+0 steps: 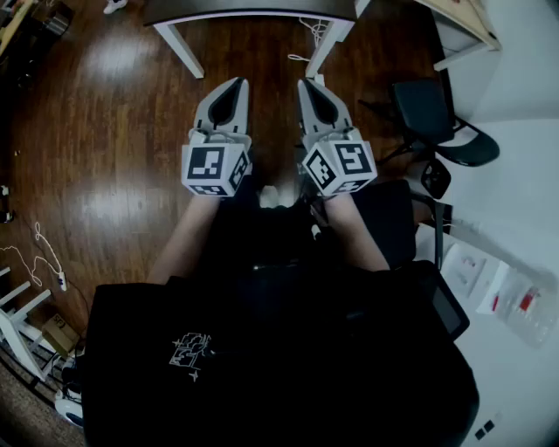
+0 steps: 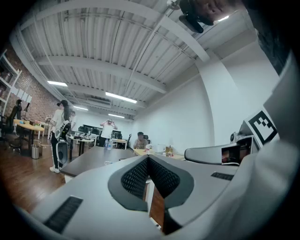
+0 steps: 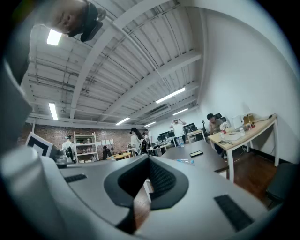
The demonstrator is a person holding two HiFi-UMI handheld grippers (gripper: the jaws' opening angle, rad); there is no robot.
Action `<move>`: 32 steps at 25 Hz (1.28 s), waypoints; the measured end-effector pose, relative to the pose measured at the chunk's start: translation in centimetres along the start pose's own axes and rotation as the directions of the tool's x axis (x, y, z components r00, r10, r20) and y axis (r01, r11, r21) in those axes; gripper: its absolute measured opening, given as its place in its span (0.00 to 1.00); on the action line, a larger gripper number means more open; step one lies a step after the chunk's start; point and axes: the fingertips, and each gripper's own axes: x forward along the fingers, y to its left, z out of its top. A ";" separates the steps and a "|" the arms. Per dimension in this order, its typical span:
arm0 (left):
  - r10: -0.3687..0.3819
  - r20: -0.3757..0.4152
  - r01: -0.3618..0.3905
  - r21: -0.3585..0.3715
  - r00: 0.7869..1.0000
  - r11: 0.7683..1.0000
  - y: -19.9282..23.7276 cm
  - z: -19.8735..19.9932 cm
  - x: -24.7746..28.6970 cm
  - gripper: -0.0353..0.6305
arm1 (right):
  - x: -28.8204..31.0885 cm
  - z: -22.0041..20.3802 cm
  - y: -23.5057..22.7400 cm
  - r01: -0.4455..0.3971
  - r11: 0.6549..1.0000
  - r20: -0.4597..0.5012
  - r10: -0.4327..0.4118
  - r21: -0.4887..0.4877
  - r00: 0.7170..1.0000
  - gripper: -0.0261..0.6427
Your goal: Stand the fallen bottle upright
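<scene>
Dark wood floor [image 1: 105,131] fills most of the head view. The left gripper [image 1: 234,87] sits at 11 o'clock of centre and the right gripper [image 1: 310,87] at 1 o'clock. They are side by side and level, tips toward the table [image 1: 253,9] at 12. In each gripper view the jaws are pressed together with nothing between them. The bottle [image 3: 184,161] looks small, clear and bluish. It lies flat on the dark tabletop at 1 o'clock beyond the right jaw tips, well apart from both grippers.
</scene>
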 end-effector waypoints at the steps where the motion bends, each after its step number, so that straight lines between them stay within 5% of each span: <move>1: 0.000 -0.002 0.000 -0.002 1.000 1.000 0.4 -0.1 0.5 0.05 | 0.6 0.0 -0.3 0.000 1.000 -0.001 0.000 -0.001 1.000 0.07; 19: -0.079 -0.048 0.079 -0.013 0.996 0.997 14.0 -0.4 13.3 0.05 | 17.0 0.4 -4.3 0.061 0.998 -0.016 -0.061 -0.020 0.998 0.07; 32: -0.160 -0.106 0.158 -0.024 0.981 0.987 19.1 -1.2 21.6 0.05 | 25.6 1.7 -8.0 0.128 0.992 -0.006 -0.128 -0.025 0.992 0.07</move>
